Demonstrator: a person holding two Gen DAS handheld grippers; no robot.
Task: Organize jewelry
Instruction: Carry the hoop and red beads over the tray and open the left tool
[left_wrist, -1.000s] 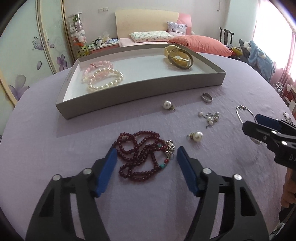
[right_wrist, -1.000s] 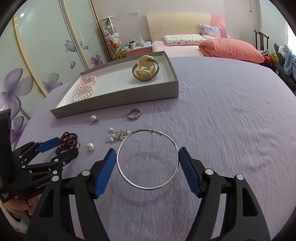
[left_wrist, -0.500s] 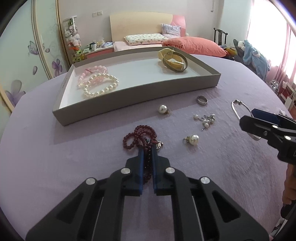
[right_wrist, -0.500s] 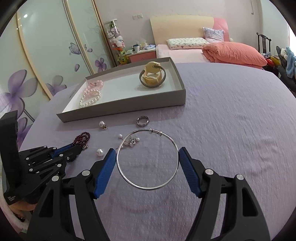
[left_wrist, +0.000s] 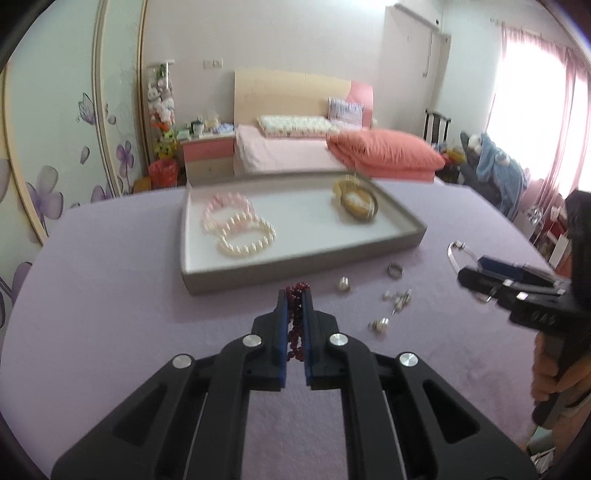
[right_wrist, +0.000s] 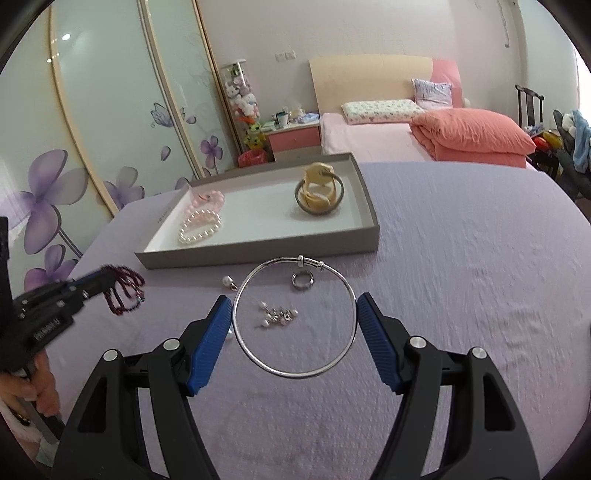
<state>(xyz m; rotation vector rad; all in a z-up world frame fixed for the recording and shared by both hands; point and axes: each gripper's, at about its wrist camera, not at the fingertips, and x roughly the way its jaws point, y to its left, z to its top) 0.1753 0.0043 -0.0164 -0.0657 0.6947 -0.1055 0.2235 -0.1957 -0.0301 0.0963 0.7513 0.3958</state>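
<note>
While lifted clear of the purple bed (left_wrist: 110, 295), left hand-held gripper (left_wrist: 294, 295) clamps the dark red bead strand (left_wrist: 295, 325); step: carrying; next, over the grey tray (left_wrist: 295, 264). Right view: right hand-held gripper (right_wrist: 294, 306) grips the silver bangle (right_wrist: 295, 315) across its width, aloft, tray ahead.

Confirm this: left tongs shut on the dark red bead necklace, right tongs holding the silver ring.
Not the ring. The right tongs hold the silver bangle, as the right wrist view shows; the silver ring lies on the cloth. The left tongs do grip the dark red bead necklace.

Bright window (left_wrist: 535, 122) glare at right; left view motion-blurred, edges bowed
</note>
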